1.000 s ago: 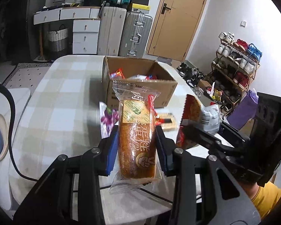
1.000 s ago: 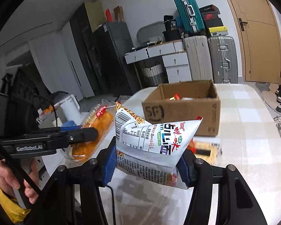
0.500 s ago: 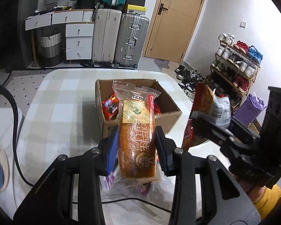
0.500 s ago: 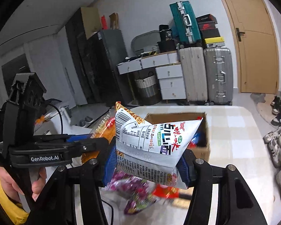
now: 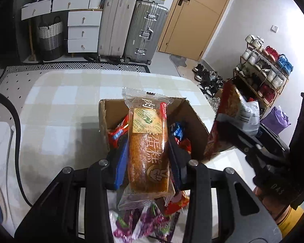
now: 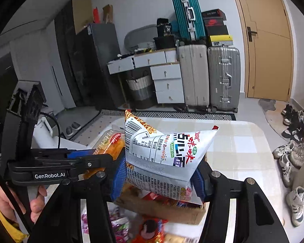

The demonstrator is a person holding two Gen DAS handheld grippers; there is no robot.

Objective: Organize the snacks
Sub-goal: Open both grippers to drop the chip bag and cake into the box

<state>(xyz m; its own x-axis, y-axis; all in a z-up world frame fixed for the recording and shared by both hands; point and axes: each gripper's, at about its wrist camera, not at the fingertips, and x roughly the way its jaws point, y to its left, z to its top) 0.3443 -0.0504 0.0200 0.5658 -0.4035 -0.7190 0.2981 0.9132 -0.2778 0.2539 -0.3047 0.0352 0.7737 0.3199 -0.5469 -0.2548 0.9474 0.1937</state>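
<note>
The left gripper (image 5: 148,158) clamps a cake (image 5: 148,151) and the right gripper (image 6: 160,174) a noodle bag (image 6: 164,151), both above the box (image 5: 194,127) on the table (image 5: 60,111).

- Wooden door (image 5: 194,18) at the back, shut.
- Two grey suitcases (image 5: 131,28) upright, side by side, left of the door.
- White drawers (image 5: 82,32) left of the suitcases, a basket (image 5: 50,38) beside them.
- Shoe rack (image 5: 263,68) along the right wall.
- Teal suitcase (image 6: 187,16) stacked above.
</note>
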